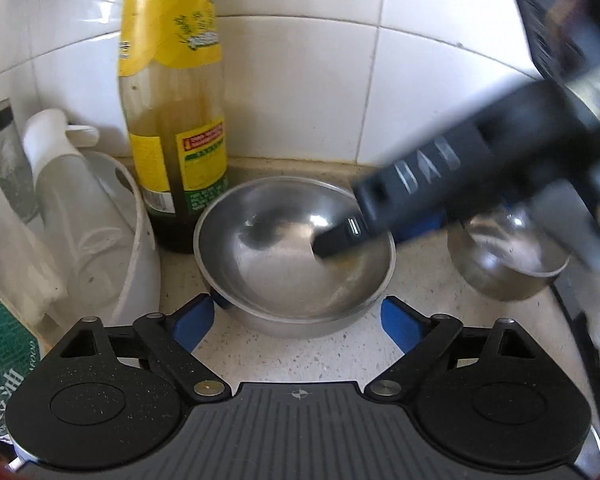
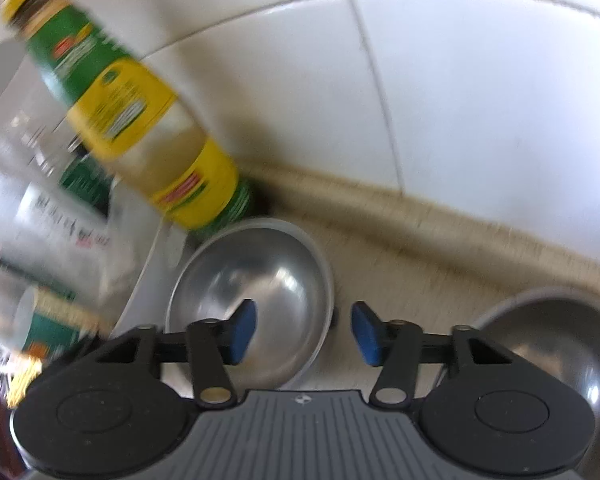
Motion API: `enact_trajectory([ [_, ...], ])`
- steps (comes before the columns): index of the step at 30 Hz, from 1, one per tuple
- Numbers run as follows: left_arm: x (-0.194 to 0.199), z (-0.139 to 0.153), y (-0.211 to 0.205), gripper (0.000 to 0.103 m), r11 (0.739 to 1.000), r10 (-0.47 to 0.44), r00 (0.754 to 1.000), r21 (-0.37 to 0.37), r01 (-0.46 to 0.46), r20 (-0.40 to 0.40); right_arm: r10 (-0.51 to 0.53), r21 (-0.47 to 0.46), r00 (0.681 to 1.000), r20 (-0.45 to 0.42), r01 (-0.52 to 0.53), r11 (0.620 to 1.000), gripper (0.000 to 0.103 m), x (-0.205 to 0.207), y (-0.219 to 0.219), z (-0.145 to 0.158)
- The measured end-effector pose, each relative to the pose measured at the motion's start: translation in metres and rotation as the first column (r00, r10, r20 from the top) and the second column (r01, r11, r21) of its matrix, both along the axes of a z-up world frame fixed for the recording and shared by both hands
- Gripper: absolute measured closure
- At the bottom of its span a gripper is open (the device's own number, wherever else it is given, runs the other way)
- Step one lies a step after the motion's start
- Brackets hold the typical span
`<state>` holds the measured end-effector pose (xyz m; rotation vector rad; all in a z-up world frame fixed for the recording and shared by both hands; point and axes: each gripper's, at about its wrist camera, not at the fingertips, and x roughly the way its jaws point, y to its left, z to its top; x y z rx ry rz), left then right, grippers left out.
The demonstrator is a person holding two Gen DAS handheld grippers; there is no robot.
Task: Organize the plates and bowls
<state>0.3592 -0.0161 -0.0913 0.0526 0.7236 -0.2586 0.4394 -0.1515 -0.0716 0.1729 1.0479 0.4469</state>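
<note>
At far left, a white jug (image 1: 112, 240) and a tall sauce bottle (image 1: 176, 128) are crowding the near steel bowl (image 1: 296, 256), which is sitting on the speckled counter (image 1: 300, 360) by the tiled wall. The left hand-held gripper (image 1: 296, 320) is waiting spread wide, its blue pads flanking that bowl without touching it. The right hand-held gripper (image 2: 304, 330) is straddling the bowl's right rim with its jaws apart, one finger inside. A sideways pull is likely to be knocking the bottle over, or the slick rim slipping free. A second steel bowl (image 1: 504, 256) is sitting further right.
</note>
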Motion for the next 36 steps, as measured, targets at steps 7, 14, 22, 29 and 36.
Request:
enact_trajectory([
  [7,0.004,-0.014,-0.013,0.0,0.995,-0.041,0.997,0.098,0.034,0.07,0.015,0.043,0.998,-0.053,-0.013,0.999,0.035,0.036,0.008,-0.013],
  [14,0.016,-0.022,-0.022,0.0,0.985,-0.05,0.992,0.167,0.03,0.119,0.107,0.047,0.993,-0.042,-0.105,0.993,0.037,0.034,0.023,-0.025],
  [22,0.015,-0.02,-0.022,0.0,0.992,-0.055,0.99,0.123,0.04,0.126,0.098,0.088,0.995,-0.018,-0.096,0.991,0.041,0.021,0.013,-0.016],
  [29,-0.005,0.002,-0.012,0.0,0.991,-0.064,0.983,0.129,0.042,0.17,0.094,0.123,0.996,-0.003,-0.093,0.988,0.04,0.005,0.011,0.005],
  [36,-0.021,0.035,-0.008,0.0,0.989,-0.087,0.971,0.137,0.057,0.223,0.085,0.139,0.996,0.032,-0.089,0.986,0.041,-0.021,0.012,0.032],
])
